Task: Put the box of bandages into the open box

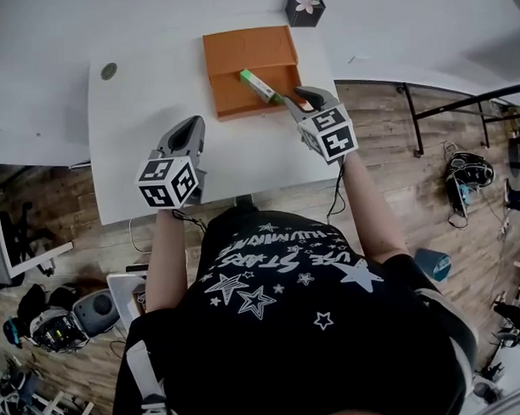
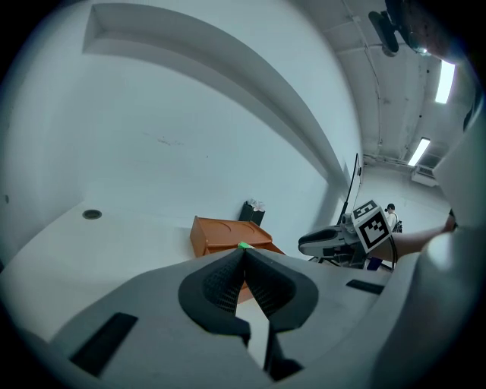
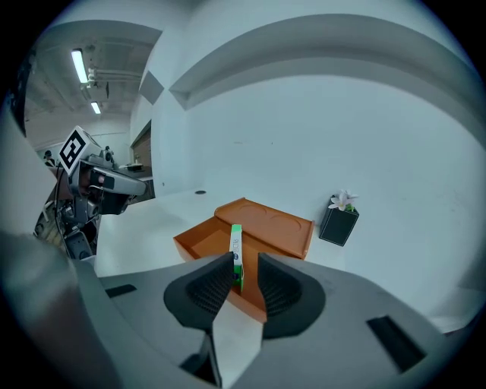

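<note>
So there's a big white desk [image 1: 241, 160]. The orange open box [image 1: 235, 97] sits near its far edge, a bit right of the middle. Its lid [image 1: 246, 48] is folded back flat toward the far edge, and the tray part is on the near side.

The left gripper [image 1: 191, 122] hangs over the desk's near-left area, well apart from the orange box. In its own view the jaws are pressed together with nothing between them.

The right gripper [image 1: 292, 96] is at the tray's near-right corner. Its jaws are apart with the box of bandages [image 3: 236, 251] standing between them. The box touches one pad [image 3: 216, 277], and there's a clear gap to the other, so it isn't pinched.

The box of bandages is green and white, up on a thin edge, and it runs diagonally across the tray's right half. I can't tell if it's actually resting on the tray floor.

Smaller stuff: a dark little pot [image 1: 304, 9] with a pale flower sits at the far-right corner of the desk. There's also a round cable hole [image 1: 109, 71] near the far-left corner.
</note>
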Available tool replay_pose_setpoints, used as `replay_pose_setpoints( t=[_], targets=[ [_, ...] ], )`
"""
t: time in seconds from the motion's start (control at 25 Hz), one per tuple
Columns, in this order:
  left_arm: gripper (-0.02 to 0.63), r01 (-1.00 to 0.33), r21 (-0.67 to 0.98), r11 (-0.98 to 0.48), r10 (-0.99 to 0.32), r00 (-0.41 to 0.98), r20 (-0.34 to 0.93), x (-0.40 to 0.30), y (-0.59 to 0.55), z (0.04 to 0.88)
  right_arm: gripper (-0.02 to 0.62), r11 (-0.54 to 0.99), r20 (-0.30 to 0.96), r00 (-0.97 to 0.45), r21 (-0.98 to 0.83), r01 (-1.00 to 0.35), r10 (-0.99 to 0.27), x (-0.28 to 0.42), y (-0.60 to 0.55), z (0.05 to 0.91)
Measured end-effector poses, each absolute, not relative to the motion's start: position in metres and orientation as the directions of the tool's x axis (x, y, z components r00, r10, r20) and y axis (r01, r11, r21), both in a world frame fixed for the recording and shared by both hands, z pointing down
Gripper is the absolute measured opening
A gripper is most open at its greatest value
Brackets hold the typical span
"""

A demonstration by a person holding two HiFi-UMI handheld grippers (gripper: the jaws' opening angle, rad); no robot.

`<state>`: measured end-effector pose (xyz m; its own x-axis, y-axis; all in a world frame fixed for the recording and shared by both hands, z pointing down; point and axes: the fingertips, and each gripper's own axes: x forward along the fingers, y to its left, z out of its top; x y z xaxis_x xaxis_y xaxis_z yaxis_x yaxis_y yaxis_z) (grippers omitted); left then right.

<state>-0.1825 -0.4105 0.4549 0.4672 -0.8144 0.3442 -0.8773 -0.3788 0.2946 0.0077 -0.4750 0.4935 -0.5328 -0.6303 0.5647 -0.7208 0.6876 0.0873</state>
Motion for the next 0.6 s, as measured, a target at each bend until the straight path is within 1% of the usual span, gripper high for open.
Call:
replay_pose_setpoints(
  t=[0.16, 0.24, 0.32, 0.6],
  targets=[
    [0.02, -0.882, 0.284, -0.376, -0.821, 0.459, 0.34, -0.169, -0.398, 0.453, 0.11, 0.686, 0.539, -0.55, 0.073, -0.723, -0.638, 0.022, -0.464, 0.488],
    [0.02, -0.885, 0.28, -0.371, -0.826, 0.453, 0.335, -0.164, -0.39, 0.45, 0.083, 0.676, 0.518, -0.551, 0.074, -0.733, -0.654, 0.029, -0.458, 0.483],
    [0.02, -0.887, 0.277, -0.37, -0.831, 0.449, 0.328, -0.16, -0.379, 0.447, 0.07, 0.668, 0.503, -0.551, 0.075, -0.74, -0.666, 0.035, -0.449, 0.478],
    [0.02, -0.891, 0.266, -0.367, -0.835, 0.442, 0.327, -0.143, -0.348, 0.447, 0.061, 0.658, 0.48, -0.559, 0.052, -0.751, -0.676, 0.053, -0.423, 0.476]
  ],
)
